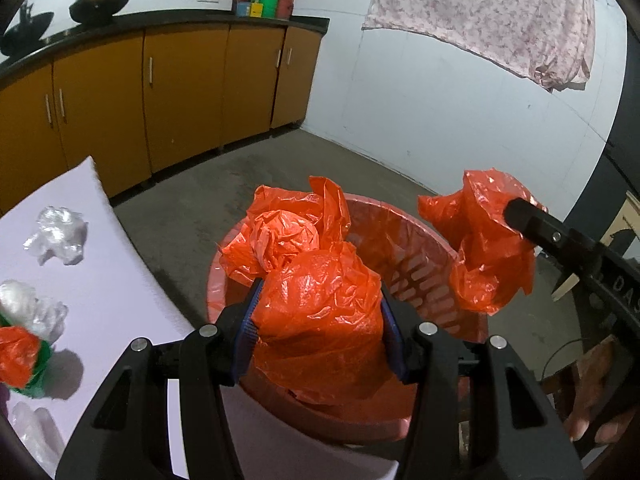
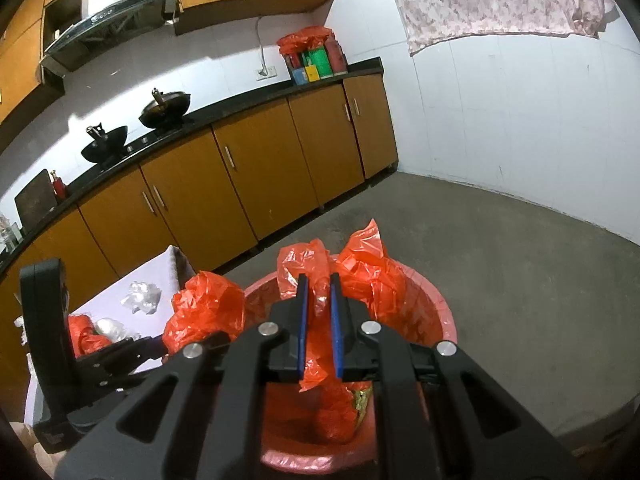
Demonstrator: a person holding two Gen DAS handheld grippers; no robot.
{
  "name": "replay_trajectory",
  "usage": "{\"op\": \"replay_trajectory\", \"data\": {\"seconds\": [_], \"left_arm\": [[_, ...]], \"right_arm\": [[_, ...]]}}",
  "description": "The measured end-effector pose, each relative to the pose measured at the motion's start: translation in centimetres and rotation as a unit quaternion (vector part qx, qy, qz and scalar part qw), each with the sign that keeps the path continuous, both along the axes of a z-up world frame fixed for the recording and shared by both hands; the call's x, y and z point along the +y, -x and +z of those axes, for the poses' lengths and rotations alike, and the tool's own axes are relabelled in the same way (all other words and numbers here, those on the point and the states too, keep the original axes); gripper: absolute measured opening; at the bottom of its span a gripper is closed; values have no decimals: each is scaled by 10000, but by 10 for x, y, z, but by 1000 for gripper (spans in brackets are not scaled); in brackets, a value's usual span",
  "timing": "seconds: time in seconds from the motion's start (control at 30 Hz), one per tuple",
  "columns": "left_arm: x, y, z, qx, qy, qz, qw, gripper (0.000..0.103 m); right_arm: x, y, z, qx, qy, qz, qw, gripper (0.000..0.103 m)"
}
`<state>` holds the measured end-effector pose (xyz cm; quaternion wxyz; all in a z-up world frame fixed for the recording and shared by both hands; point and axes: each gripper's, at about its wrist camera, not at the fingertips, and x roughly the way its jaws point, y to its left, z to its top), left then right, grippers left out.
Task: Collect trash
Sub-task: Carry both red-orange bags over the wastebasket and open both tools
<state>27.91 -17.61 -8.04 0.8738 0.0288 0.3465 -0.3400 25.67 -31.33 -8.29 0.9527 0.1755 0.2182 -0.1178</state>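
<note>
- A crumpled orange plastic bag (image 1: 320, 312) is clamped between the blue pads of the left gripper (image 1: 320, 316), whose jaws stand about half open around the bulky wad.
- This bag is held just above the red bin (image 1: 424, 264), over its near rim.
- A second orange bag (image 1: 488, 240) is pinched by the right gripper (image 2: 319, 320); its jaws are almost closed, with only a thin fold of plastic seen between the pads.
- In the left wrist view that second bag hangs at the right side of the bin, near its rim; in the right wrist view it is held above the bin's opening.
- More orange plastic (image 1: 284, 232) is seen bunched at the far rim of the bin, and some lies at the bottom beside a shiny gold wrapper (image 2: 362, 398).
- The bin stands on a grey concrete floor (image 1: 224, 200), just beside a white table (image 1: 120, 264).
- On the table are seen clear plastic wads (image 1: 58, 236) and an orange-and-green bundle (image 1: 20, 356).
- Brown cabinets (image 1: 180, 92) run along the wall, with two black woks (image 2: 164, 110) on the dark counter.
- A floral cloth (image 1: 488, 16) hangs high on the white wall.
</note>
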Motion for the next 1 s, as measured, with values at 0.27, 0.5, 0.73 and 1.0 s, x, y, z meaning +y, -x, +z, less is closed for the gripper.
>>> {"op": "replay_trajectory", "data": {"seconds": [0.27, 0.5, 0.73, 1.0], "left_arm": [[-4, -5, -7, 44, -67, -141, 9999, 53], [-11, -8, -8, 57, -170, -181, 9997, 53], [-16, -12, -13, 184, -246, -176, 9994, 63], [-5, -12, -8, 201, -223, 11, 9995, 67]], "right_arm": [[-9, -11, -4, 1, -121, -10, 9999, 11], [-15, -16, -10, -27, -306, 0, 9995, 11], [-21, -14, -9, -156, -461, 8, 9988, 36], [-20, 3, 0, -242, -133, -327, 9991, 64]]}}
